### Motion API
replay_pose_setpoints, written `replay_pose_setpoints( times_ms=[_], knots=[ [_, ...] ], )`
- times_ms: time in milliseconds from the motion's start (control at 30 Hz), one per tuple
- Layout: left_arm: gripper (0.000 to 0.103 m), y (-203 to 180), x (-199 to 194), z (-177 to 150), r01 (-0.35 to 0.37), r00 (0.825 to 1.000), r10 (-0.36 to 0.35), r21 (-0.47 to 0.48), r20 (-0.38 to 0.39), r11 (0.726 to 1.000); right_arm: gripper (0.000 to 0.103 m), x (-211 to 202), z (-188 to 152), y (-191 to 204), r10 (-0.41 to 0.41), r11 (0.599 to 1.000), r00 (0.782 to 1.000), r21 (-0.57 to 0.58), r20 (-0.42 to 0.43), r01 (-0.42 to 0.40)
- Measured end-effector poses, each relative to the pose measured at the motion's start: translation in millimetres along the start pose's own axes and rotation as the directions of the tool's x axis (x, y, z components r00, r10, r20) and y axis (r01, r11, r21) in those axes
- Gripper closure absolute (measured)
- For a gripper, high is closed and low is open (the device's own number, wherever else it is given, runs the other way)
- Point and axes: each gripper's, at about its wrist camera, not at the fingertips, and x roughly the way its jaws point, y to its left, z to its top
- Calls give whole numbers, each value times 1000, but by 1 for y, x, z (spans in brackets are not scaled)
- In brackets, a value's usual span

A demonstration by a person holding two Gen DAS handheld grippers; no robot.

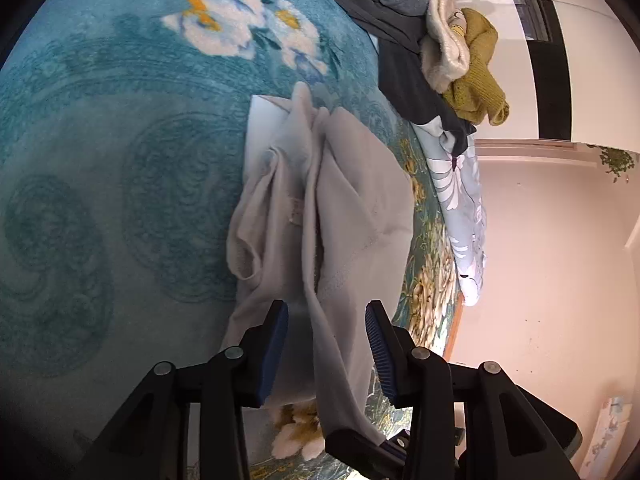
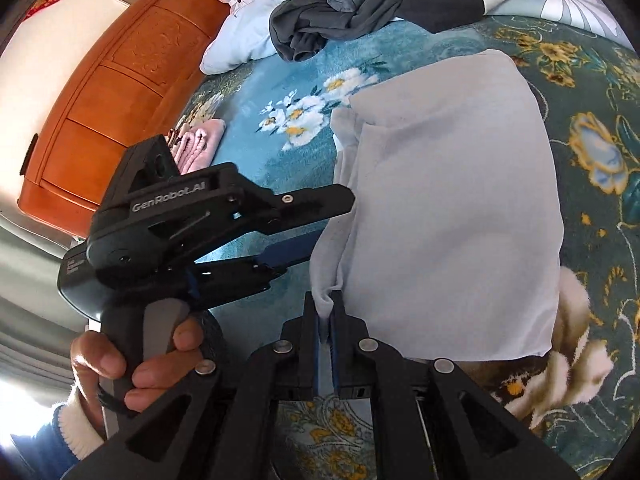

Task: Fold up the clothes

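A pale grey garment [image 1: 320, 208] lies partly folded on the teal floral blanket [image 1: 120, 160]. My left gripper [image 1: 327, 320] is open, and a raised fold of the garment runs between its fingers. In the right wrist view the same garment [image 2: 448, 208] lies smooth and flat. My right gripper [image 2: 326, 316] is shut on the garment's near left edge, pinching a bunched fold. The left gripper [image 2: 324, 216] shows there from the side, held by a hand, its fingers spread at the garment's left edge.
A pile of unfolded clothes, dark grey [image 1: 400, 60], cream and mustard [image 1: 476, 68], lies at the bed's far end, and also shows in the right wrist view [image 2: 344, 12]. A folded pink item [image 2: 198, 144] sits by the wooden headboard [image 2: 120, 92]. The bed edge and floor [image 1: 540, 260] are to the right.
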Motion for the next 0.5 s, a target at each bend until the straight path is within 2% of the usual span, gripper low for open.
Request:
replay_pose_setpoints(
  times_ms=[100,300,333,367,433,500],
  knots=[
    [59,-5,9,12,7,1000,-7,-3,-3,1000,98,-7,2,3,2,1000,1000,-21,4,-2],
    [61,-17,25,45,-47,999,47,14,-15,999,98,-10,1,-3,9,1000,1000,-8,-7,-9],
    [63,-21,26,48,-49,999,49,37,-5,998,98,-10,0,-4,10,1000,1000,-4,-8,-10],
    [75,-29,26,50,-74,997,74,84,1,994,98,-9,0,-5,13,1000,1000,3,-7,-13],
    [89,-45,29,52,-132,991,132,192,9,972,98,-9,0,-7,20,1000,1000,15,-3,-20],
    [91,-60,29,51,-167,985,170,304,16,938,98,-9,2,-6,23,1000,1000,18,5,-23]
  ],
)
